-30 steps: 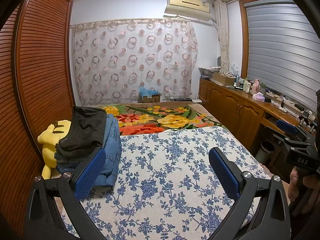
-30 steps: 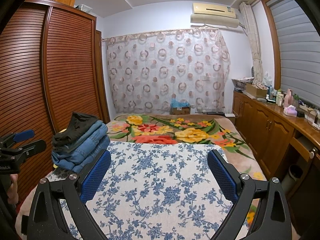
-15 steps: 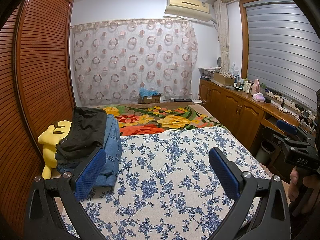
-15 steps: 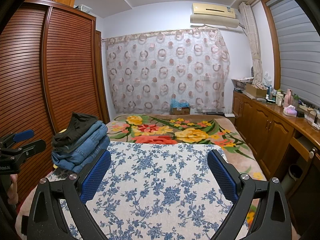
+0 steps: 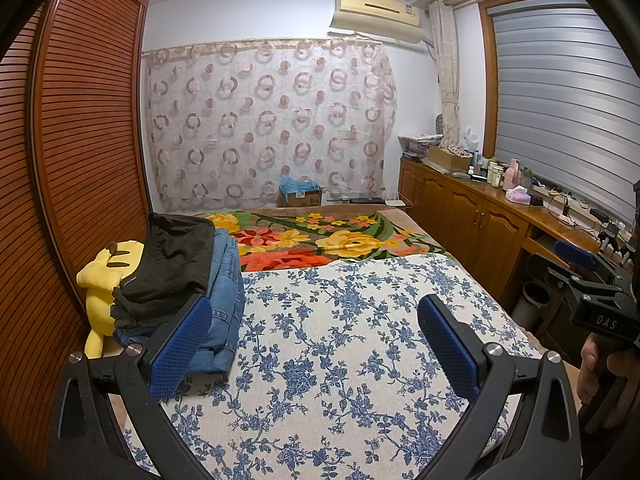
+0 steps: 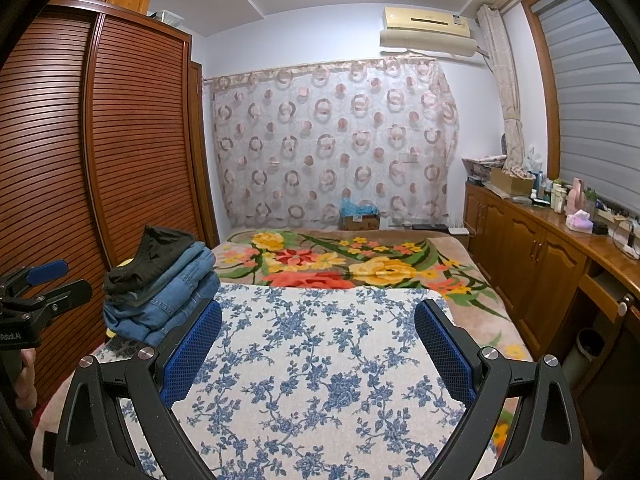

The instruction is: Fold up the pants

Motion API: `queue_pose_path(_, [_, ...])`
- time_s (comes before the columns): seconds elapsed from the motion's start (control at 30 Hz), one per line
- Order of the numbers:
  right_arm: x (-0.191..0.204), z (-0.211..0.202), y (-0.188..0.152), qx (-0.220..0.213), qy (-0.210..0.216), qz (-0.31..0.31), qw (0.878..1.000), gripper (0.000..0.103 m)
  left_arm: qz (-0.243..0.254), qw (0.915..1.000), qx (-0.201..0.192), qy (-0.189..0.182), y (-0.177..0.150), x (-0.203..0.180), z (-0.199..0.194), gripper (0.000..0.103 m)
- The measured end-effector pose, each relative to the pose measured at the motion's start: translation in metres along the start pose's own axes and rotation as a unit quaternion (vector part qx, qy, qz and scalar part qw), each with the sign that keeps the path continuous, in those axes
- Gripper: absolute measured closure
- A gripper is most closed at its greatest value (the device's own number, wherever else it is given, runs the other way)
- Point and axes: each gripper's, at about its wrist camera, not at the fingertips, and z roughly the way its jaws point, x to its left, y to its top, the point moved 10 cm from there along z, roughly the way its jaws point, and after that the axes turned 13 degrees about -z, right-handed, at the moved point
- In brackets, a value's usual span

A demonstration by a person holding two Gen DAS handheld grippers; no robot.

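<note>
A stack of folded pants sits at the left side of the bed: black pants (image 5: 172,260) on top of blue jeans (image 5: 224,300). The stack also shows in the right wrist view, black pants (image 6: 156,256) over blue jeans (image 6: 172,300). My left gripper (image 5: 316,344) is open and empty, held above the blue-flowered sheet (image 5: 340,340) to the right of the stack. My right gripper (image 6: 318,344) is open and empty above the same sheet (image 6: 320,360). Each gripper shows at the other view's edge.
A yellow plush toy (image 5: 102,280) lies left of the stack against the slatted wardrobe (image 5: 80,160). A bright floral blanket (image 5: 320,240) covers the bed's far half. Wooden cabinets (image 5: 472,224) with clutter line the right wall. A bin (image 5: 534,304) stands below them.
</note>
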Motion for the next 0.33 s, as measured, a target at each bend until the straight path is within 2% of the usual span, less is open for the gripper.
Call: queue_pose_path(0.33, [-0.0007, 0.0002, -0.0003, 0.000, 0.001, 0.000, 1.000, 0.006, 0.000, 1.0000, 0.000, 0.000, -0.0003, 0.0005, -0.0008, 0.000])
